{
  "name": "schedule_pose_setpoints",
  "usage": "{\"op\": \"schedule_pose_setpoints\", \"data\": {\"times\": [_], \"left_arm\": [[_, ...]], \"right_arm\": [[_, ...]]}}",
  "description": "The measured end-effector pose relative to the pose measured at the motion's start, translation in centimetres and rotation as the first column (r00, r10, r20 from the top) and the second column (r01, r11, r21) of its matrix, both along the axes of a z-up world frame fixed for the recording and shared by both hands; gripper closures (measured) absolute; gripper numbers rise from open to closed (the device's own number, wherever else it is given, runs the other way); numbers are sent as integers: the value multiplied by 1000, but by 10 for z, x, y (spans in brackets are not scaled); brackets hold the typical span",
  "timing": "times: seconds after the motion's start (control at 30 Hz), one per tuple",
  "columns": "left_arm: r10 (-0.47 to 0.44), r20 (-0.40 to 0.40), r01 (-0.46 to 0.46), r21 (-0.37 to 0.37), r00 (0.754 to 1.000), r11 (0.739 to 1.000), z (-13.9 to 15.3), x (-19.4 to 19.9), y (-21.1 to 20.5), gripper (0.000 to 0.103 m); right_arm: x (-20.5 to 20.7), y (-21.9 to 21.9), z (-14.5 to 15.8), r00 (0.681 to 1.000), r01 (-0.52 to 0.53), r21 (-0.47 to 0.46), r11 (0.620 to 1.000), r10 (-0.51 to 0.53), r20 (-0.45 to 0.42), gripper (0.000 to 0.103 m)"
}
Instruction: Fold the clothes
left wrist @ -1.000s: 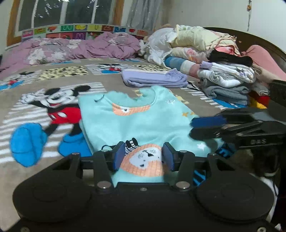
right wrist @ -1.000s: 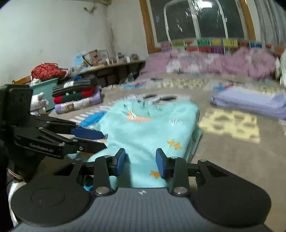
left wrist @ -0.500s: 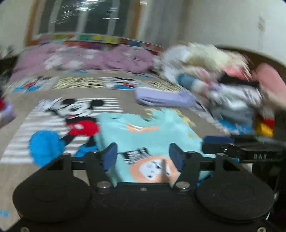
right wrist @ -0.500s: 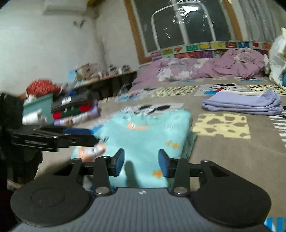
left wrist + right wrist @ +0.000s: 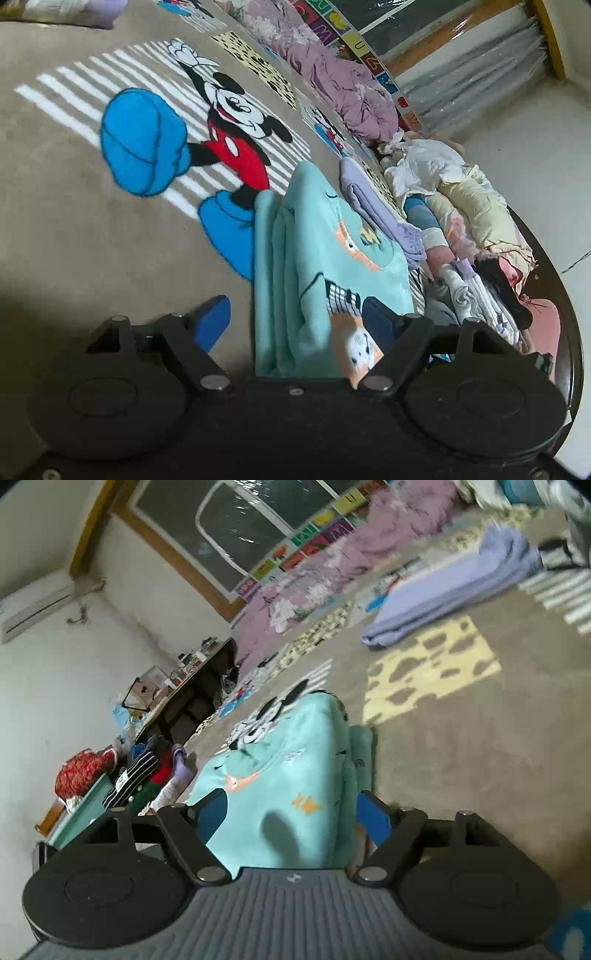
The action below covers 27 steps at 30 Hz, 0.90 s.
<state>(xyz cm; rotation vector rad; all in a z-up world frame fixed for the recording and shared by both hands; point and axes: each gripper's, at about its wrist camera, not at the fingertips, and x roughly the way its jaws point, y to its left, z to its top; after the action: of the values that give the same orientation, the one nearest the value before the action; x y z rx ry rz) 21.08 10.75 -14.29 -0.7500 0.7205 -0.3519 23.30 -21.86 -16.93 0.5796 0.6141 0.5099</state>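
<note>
The folded turquoise sweatshirt with an orange cartoon print [image 5: 325,258] lies on the brown plush blanket with a cartoon mouse pattern [image 5: 74,229], its stacked layered edges showing on the side toward the blanket's blue-shoed mouse figure. The left gripper [image 5: 295,321] has its blue-padded fingers spread wide, one on either side of the near end of the sweatshirt, the left finger out over bare blanket and the right one down against the printed top; whether the pads touch the cloth cannot be told. In the right wrist view the same sweatshirt [image 5: 280,775] sits between the spread fingers of the right gripper [image 5: 293,816], which likewise straddle its near edge without visibly pinching it. Just beyond the sweatshirt lies a folded lavender garment [image 5: 373,210], apart from it on the blanket. Farther past that, a heap of mixed white, yellow and pink clothes [image 5: 461,221] is piled against a dark wooden bed frame [image 5: 565,317]. Behind everything, a rumpled pink-purple quilt [image 5: 332,77] runs along the window wall.
</note>
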Motion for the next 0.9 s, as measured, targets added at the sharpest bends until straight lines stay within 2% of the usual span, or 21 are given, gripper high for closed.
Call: {"op": "schedule_pose_setpoints", "data": {"times": [0.2,0.37,0.43,0.5,0.53,0.57,0.6,0.63,0.73,0.8,0.9], "left_arm": [[-16,10,16,-9,1000,1000,-2,23,-15,26],[-37,17,36,22,999,999,-3,30,-30,26],[-39,15,39,24,999,999,-3,31,-32,28],[-40,11,40,6,999,999,-4,31,-31,40],[-38,6,38,-18,999,999,-6,31,-30,54],[-33,0,33,-45,999,998,-8,30,-27,60],[-27,-5,27,-72,1000,997,-9,29,-24,61],[-21,-10,20,-99,1000,995,-11,27,-22,64],[-7,-24,2,-178,1000,984,-10,19,-14,66],[5,-25,-10,-210,1000,978,-6,12,-8,66],[29,-36,-38,-260,999,965,2,-3,7,66]], "right_arm": [[25,2,-15,996,-9,12,1000,10,-86,26],[22,-1,-17,992,-32,58,998,39,-120,26],[19,6,-17,993,-39,34,999,42,-108,29],[14,10,-19,996,-21,33,999,23,-84,39],[12,12,-19,997,-11,32,999,14,-73,45],[10,13,-20,998,-14,28,1000,16,-63,47],[10,14,-20,998,-14,21,1000,16,-60,50],[10,12,-19,998,-18,37,999,20,-63,57],[9,-2,-25,992,29,198,980,-4,-123,63],[5,-4,-25,991,46,262,964,-11,-135,64],[-5,-2,-28,985,94,400,912,-28,-168,67]]}}
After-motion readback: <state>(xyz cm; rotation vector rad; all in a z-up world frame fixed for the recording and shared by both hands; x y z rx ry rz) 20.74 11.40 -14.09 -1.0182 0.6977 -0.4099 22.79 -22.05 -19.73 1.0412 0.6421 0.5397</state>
